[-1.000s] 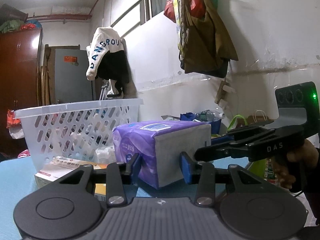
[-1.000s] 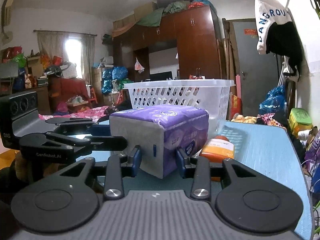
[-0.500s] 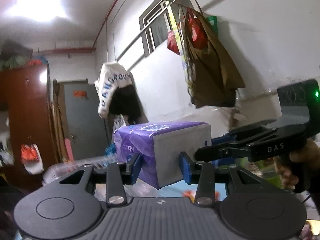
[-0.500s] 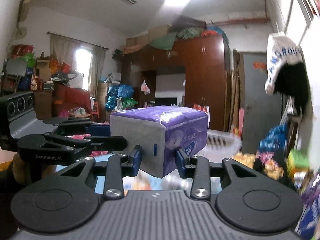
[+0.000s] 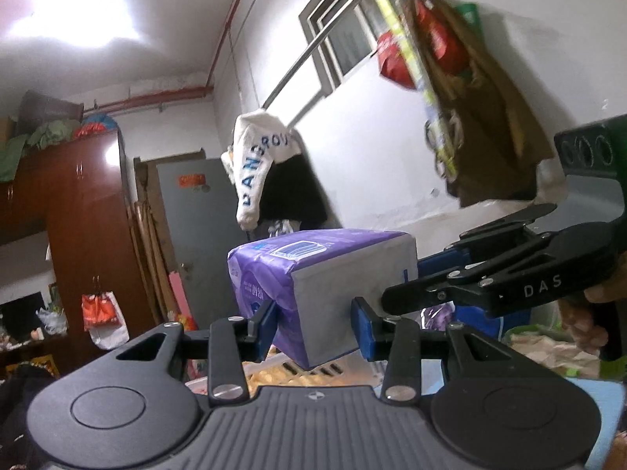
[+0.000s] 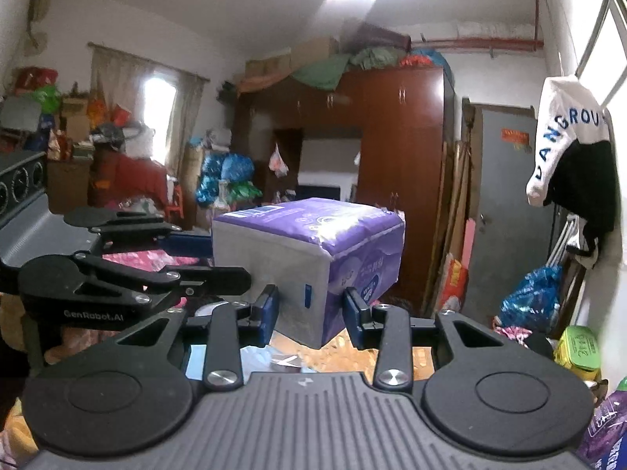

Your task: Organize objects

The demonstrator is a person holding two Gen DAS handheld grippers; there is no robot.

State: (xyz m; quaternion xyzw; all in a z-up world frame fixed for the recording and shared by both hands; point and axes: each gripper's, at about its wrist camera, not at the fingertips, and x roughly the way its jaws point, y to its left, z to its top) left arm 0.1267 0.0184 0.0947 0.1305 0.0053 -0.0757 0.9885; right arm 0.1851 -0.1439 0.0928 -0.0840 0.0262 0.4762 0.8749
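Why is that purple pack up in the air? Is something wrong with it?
Nothing looks broken. The purple tissue pack is off the table because the left gripper and the right gripper each pinch a bottom corner.

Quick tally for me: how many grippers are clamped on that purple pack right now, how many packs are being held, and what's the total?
Purple plastic-wrapped tissue pack: 1
Black two-finger grippers clamped on it: 2, the left gripper and the right gripper
Total: 3

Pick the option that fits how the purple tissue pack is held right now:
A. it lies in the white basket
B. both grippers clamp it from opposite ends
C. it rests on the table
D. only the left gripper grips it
B: the left gripper and the right gripper each pinch one end of the purple tissue pack, which hangs in the air.
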